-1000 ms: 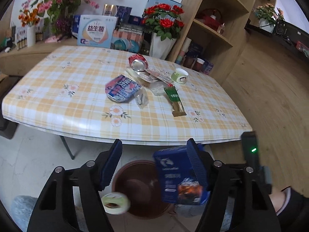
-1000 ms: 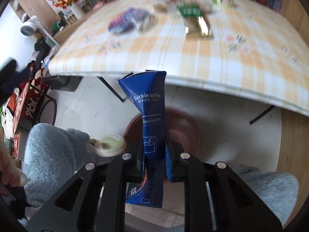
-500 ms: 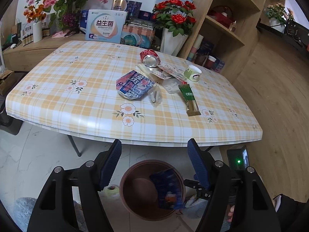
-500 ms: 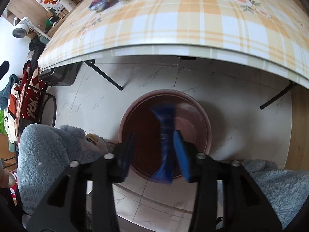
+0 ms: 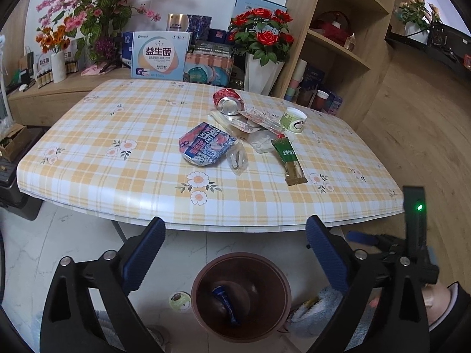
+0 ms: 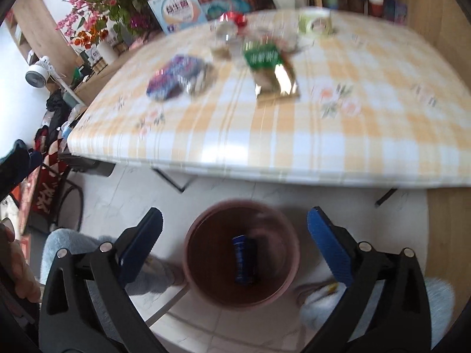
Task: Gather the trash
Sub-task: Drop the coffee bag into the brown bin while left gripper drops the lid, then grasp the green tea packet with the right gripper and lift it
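Note:
A brown bin (image 5: 282, 279) stands on the floor in front of the table, and a blue coffee carton (image 5: 225, 300) lies in its bottom. My left gripper (image 5: 235, 226) hovers above the bin, its jaws opening wide with nothing between them. In the right wrist view the bin (image 6: 188, 253) and carton (image 6: 243, 260) sit below my right gripper (image 6: 234, 216), whose jaws are also opening on nothing. A small round cup (image 5: 179, 300) lies on the floor left of the bin. On the table lie a crushed red can (image 5: 228, 101), a blue snack bag (image 5: 206, 144), a green stick packet (image 5: 288, 158), a green-white cup (image 5: 293, 120) and clear wrappers (image 5: 237, 158).
The plaid-clothed table (image 5: 117, 147) overhangs the bin's far side, with its legs behind. Flower vases and boxes line the back, and a wooden shelf unit (image 5: 338, 44) stands to the right. A person's fluffy blue-clad legs (image 6: 73, 250) flank the bin.
My right gripper let go of the blue carton, which fell into the bin. The small round cup dropped to the floor beside the bin. Both grippers' jaws spread wider.

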The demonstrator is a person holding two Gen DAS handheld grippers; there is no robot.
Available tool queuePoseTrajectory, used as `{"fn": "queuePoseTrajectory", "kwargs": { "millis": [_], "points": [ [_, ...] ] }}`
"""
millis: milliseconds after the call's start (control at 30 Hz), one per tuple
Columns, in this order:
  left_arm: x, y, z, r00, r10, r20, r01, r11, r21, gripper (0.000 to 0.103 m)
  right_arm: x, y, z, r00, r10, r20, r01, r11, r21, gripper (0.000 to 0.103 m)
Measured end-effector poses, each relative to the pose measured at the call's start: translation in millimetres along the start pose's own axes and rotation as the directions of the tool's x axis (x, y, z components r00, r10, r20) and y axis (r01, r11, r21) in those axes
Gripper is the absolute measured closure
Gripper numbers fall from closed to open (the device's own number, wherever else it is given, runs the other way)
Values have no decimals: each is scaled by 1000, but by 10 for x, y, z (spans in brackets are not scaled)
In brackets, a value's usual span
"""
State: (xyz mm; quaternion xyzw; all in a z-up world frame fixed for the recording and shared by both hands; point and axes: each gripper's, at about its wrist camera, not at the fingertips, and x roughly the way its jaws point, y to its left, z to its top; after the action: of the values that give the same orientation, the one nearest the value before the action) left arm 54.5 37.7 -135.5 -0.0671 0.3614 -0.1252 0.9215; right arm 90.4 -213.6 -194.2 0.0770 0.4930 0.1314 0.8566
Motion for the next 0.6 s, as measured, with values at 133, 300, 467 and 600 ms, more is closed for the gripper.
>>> {"fn": "queuePoseTrajectory", "kwargs": {
  "millis": [133,300,467,600],
  "points": [
    [49,7,46,1000,8,5,-9,1000,20,6,-138,-29,146,996,-56,69,60,997,-50,6],
    [160,80,147,1000,18,3,-18,999,30,6,-173,-161,319,990,-92,103,97,994,-51,6],
    [264,178,276,999,33,2,-33,999,34,6,-148,-281,491,984,-108,138,115,993,-41,6],
    [349,222,389,999,43,11,-44,998,49,6,-83,-310,613,984,-115,139,121,992,-36,6]
  ]
}}
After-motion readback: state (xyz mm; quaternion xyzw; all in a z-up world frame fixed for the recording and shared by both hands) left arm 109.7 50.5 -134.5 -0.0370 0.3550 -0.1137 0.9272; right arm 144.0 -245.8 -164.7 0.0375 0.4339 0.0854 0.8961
